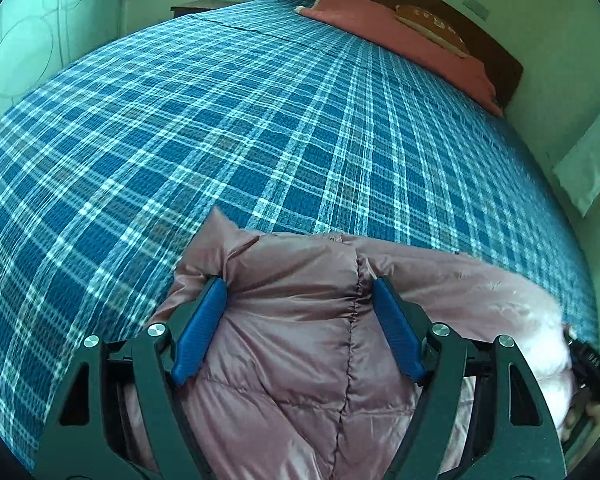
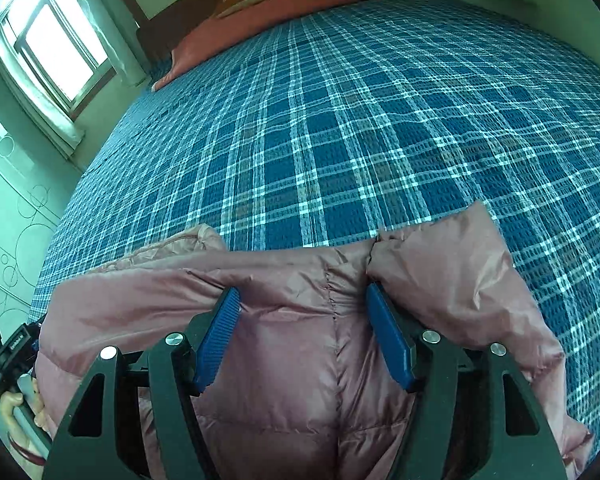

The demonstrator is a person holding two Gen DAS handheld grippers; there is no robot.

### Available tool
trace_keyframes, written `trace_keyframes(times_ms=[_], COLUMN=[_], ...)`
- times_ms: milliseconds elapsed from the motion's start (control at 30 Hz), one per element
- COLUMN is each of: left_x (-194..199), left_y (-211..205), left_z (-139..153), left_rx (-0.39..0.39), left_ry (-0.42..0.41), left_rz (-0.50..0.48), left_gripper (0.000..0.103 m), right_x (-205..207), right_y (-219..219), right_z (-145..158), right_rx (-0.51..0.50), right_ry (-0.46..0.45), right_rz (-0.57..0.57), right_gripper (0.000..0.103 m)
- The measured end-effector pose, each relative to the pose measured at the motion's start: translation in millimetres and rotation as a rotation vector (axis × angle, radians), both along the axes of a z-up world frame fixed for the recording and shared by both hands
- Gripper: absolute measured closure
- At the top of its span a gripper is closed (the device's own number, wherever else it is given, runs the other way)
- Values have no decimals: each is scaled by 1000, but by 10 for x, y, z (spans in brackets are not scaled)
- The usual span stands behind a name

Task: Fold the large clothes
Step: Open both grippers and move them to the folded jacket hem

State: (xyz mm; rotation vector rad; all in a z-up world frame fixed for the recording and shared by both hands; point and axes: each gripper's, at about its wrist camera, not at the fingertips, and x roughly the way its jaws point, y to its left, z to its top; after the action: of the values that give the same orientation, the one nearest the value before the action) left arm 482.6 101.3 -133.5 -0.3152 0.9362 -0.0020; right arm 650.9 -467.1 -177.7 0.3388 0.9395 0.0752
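Left gripper point(image 1: 300, 292) and right gripper point(image 2: 302, 300) clamp the pink puffer jacket point(image 1: 296, 344); bed point(image 1: 260, 140) beyond.

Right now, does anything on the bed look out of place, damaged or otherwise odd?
Nothing stands out. The pink puffer jacket bulges between both grippers' fingers, left gripper and right gripper, over the smooth plaid bedspread; pillows lie at the headboard.

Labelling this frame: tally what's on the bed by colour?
Pink: 1, puffer jacket, fabric between the fingers of both the left gripper and right gripper.
Salmon-red: 1, pillow.
Brown patterned: 1, cushion.
Total: 3, all on the blue plaid bedspread.
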Motion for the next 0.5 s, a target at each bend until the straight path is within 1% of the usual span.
trace_keyframes(times_ms=[67, 100, 167, 233, 367, 433, 500], left_x=[10, -3, -27, -138, -497, -736, -990], left_y=[-24, -18, 27, 173, 571, 756, 929], left_z=[19, 39, 107, 217, 368, 402, 393], left_rx=[16, 11, -13, -59, -137, -151, -169], left_ry=[3, 6, 19, 13, 0, -6, -7], left_rz=[-8, -13, -24, -9, 76, 116, 148], left_gripper=[25, 25, 25, 25, 25, 25, 25], right_x=[-40, -59, -102, -245, -676, -1006, -1315], right_y=[-22, -43, -80, -211, -580, -809, -1020], right_z=[33, 69, 152, 256, 373, 394, 346], right_rx=[-1, 10, 16, 22, 37, 42, 69], right_ry=[-7, -5, -12, -31, -29, -27, -26], right_rz=[0, 0, -17, -46, -99, -132, -160], right_gripper=[37, 37, 37, 37, 37, 37, 37])
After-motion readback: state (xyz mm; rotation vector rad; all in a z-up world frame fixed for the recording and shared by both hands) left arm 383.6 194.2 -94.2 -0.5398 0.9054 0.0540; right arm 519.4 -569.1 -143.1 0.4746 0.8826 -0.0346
